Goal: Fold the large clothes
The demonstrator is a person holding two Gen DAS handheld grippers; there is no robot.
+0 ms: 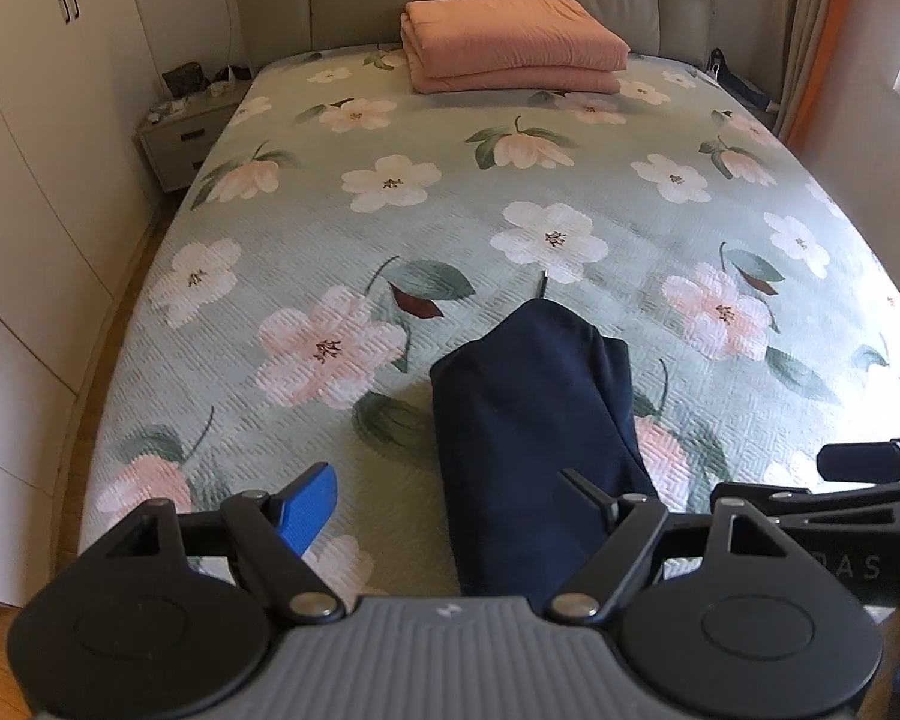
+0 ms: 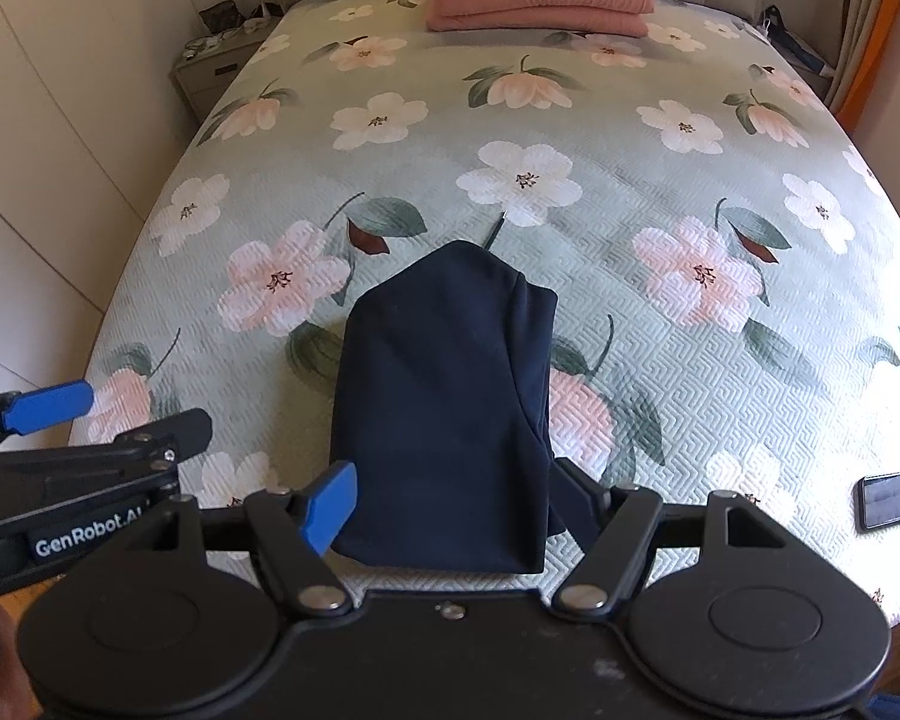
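1. Navy garment [image 2: 444,414], maybe a sweatshirt or hoodie though I can't tell for sure, sits folded into a compact bundle at the near edge of the bed [image 2: 720,396], on the floral quilted cover. A thin drawstring tip pokes out past its far end.

2. Both grippers are spread wide and pinching nothing. The right gripper [image 2: 456,501] hovers at the near end of the bundle with a finger on either side of it; whether either finger touches the cloth I can't tell. The left gripper [image 1: 450,501] sits just left of the bundle, its right finger against or over the near left edge.

3. Handling guess: soft, floppy knit, light, several layers thick. It won't break, but it'll sag and the layers can slide apart. I'd grab at a folded edge or corner, pinching through all the layers, not just the top one.

4. View differences: the right wrist view shows a dark phone [image 2: 888,499] lying on the cover, right of the garment, and the whole near hem of the bundle. The left wrist view misses the phone and cuts the near hem off behind its own body. Both show the folded pink blanket [image 1: 513,42] at the far headboard and the nightstand [image 1: 177,141] on the far left.
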